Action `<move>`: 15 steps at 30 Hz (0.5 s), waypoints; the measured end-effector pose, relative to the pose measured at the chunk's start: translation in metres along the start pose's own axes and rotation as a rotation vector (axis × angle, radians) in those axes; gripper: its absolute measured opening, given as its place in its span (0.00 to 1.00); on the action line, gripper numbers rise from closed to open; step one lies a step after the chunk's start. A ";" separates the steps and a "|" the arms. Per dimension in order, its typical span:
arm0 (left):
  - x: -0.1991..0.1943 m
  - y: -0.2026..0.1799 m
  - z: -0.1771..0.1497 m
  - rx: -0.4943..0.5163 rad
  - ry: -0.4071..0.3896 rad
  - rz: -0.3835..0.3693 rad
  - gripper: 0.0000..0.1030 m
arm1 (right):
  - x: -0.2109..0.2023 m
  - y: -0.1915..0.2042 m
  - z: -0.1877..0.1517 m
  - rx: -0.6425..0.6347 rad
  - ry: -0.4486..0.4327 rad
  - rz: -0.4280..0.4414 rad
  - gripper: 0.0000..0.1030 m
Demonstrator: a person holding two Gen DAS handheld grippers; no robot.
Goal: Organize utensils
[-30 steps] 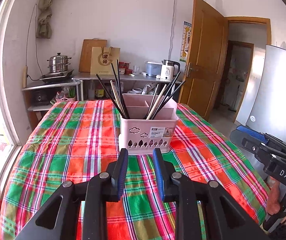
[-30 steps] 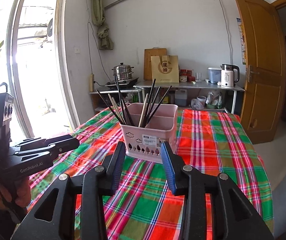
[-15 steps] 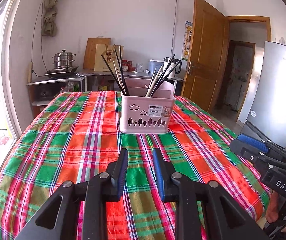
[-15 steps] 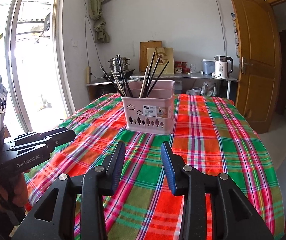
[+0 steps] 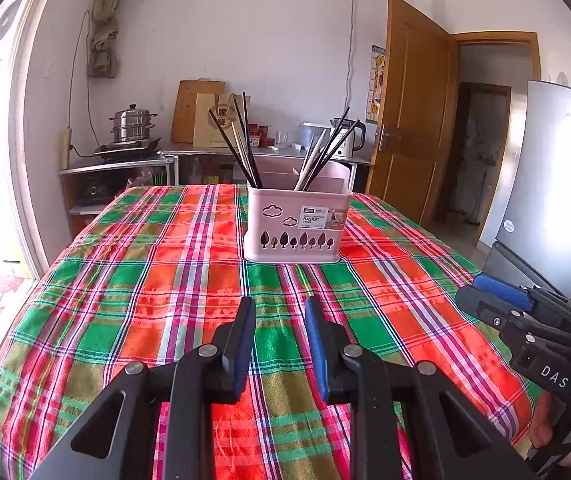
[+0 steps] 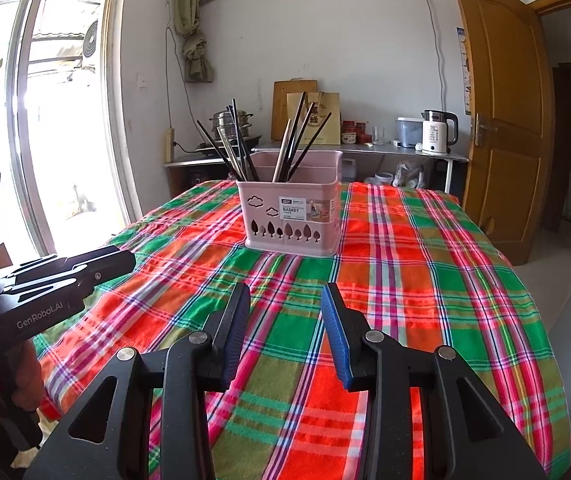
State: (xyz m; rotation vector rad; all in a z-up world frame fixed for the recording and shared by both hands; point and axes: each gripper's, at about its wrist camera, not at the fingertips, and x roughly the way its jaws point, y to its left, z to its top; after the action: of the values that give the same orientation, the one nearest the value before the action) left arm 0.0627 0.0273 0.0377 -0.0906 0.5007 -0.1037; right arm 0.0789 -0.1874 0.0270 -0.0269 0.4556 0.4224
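Note:
A pink divided basket [image 5: 295, 226] stands upright on the plaid tablecloth [image 5: 189, 280], far centre; it also shows in the right wrist view [image 6: 291, 216]. Several dark and pale chopsticks [image 5: 245, 148] lean in its compartments, also seen in the right wrist view [image 6: 241, 144]. My left gripper [image 5: 279, 312] is open and empty, low over the cloth well short of the basket. My right gripper [image 6: 285, 300] is open and empty, also short of the basket. Each gripper shows in the other's view, the right one [image 5: 525, 320] at the right edge, the left one [image 6: 65, 276] at the left edge.
A counter along the back wall holds a steel pot [image 5: 131, 124], a cutting board [image 5: 193, 110], a paper bag [image 6: 313, 118] and a kettle [image 6: 439, 132]. A window [image 6: 57, 120] is left, a wooden door [image 6: 501, 120] and a fridge [image 5: 557, 184] right.
Both grippers have pulled back from the basket and dropped lower; the basket looks farther away. Both stay open and empty.

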 end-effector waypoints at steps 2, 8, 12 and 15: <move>0.000 -0.001 -0.001 0.001 0.002 0.001 0.24 | -0.001 0.001 -0.001 -0.002 0.001 -0.001 0.37; 0.002 -0.002 -0.003 -0.001 0.006 0.005 0.24 | 0.000 0.000 -0.001 -0.002 0.000 -0.001 0.37; 0.002 -0.001 -0.003 0.001 0.005 0.011 0.24 | 0.000 0.000 -0.002 0.001 0.002 -0.004 0.37; 0.002 -0.002 -0.004 0.004 0.005 0.013 0.24 | 0.001 -0.001 -0.002 0.001 0.005 -0.004 0.37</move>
State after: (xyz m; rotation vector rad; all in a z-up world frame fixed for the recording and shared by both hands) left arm 0.0629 0.0250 0.0336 -0.0832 0.5057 -0.0918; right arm 0.0790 -0.1879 0.0248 -0.0280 0.4608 0.4178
